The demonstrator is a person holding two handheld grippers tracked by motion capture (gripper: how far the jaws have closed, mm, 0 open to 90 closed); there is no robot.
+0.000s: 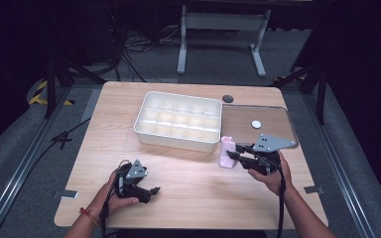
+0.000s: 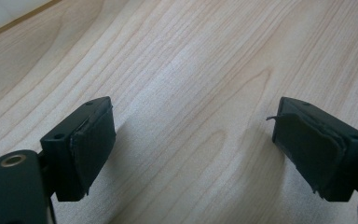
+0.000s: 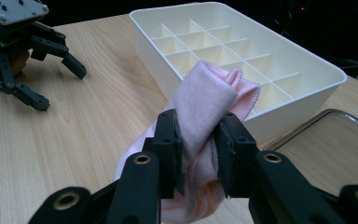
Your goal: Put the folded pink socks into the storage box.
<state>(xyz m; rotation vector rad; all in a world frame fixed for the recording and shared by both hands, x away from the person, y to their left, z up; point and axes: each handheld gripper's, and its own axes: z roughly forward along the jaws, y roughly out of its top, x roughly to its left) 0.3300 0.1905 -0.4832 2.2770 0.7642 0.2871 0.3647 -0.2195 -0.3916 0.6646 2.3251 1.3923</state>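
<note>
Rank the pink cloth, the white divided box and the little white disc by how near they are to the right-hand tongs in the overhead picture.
1. pink cloth: pinched in the right tongs.
2. white divided box: just behind and to the left.
3. little white disc: farther back, on the clear lid, beside the box.

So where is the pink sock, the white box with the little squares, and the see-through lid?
pink sock (image 3: 205,100), right gripper view, its folded top.
white box (image 1: 176,140), high view, its near wall.
see-through lid (image 1: 273,115), high view, its flat pane.
</note>
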